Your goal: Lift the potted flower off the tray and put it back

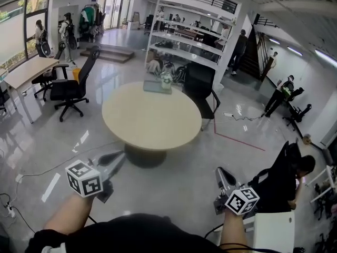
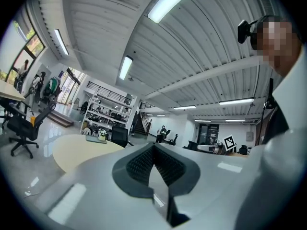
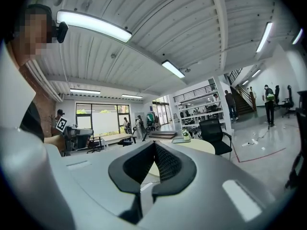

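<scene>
The potted flower, white blooms in a pale pot, stands on a grey tray at the far edge of a round beige table. Both grippers are held level over the floor, well short of the table's near edge. My left gripper is shut with nothing in it, and so is my right gripper. In the left gripper view the closed tips point toward the table, with the flower small at left. In the right gripper view the tips are closed and the flower is beyond them.
A black office chair stands behind the table, another by a desk at left. White shelving rises at the back. A red floor line runs at right. A seated person and a white box are at lower right.
</scene>
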The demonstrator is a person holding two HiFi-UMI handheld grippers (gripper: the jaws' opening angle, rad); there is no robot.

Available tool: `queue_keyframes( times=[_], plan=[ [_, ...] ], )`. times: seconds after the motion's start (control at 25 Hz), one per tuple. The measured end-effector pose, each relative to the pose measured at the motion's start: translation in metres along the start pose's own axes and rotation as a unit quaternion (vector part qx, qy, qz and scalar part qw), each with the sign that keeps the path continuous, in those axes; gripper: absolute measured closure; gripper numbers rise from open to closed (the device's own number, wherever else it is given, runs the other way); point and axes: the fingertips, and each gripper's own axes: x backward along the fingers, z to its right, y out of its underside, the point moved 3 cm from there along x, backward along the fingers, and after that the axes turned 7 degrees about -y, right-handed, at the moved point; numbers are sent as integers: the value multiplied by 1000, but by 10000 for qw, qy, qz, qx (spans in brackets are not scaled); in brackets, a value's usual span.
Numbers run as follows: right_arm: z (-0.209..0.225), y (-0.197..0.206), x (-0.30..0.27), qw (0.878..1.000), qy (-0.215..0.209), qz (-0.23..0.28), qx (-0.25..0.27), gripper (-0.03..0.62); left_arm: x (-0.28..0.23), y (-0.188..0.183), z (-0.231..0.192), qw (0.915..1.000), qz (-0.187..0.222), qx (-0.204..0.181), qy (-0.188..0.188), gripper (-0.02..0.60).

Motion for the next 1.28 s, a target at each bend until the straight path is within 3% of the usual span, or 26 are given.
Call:
queue_keyframes(
  times=[0.44,0.68,0.96,1.16,1.28],
  plan=[
    [155,-58,-87,9954,-939,-42,166,580,-137,-20,19,9963,365,-105,-768,589],
    [231,-70,-106,9928,-1188,-25,163,580,-214,-14,38,9948,341,-205,-934,589],
    [284,-52,-122,9940,-1087,-27,-89,580,-276,-11,23,9953,183,-258,-916,589],
    [315,-56,-122,9970,-761,-49,-118,580,-326,-7,16,9980,35,-245,-590,589],
    [318,-64,-136,9988,-476,-78,2,580,-352,-13,-10,9994,38,-177,-279,589]
  ],
)
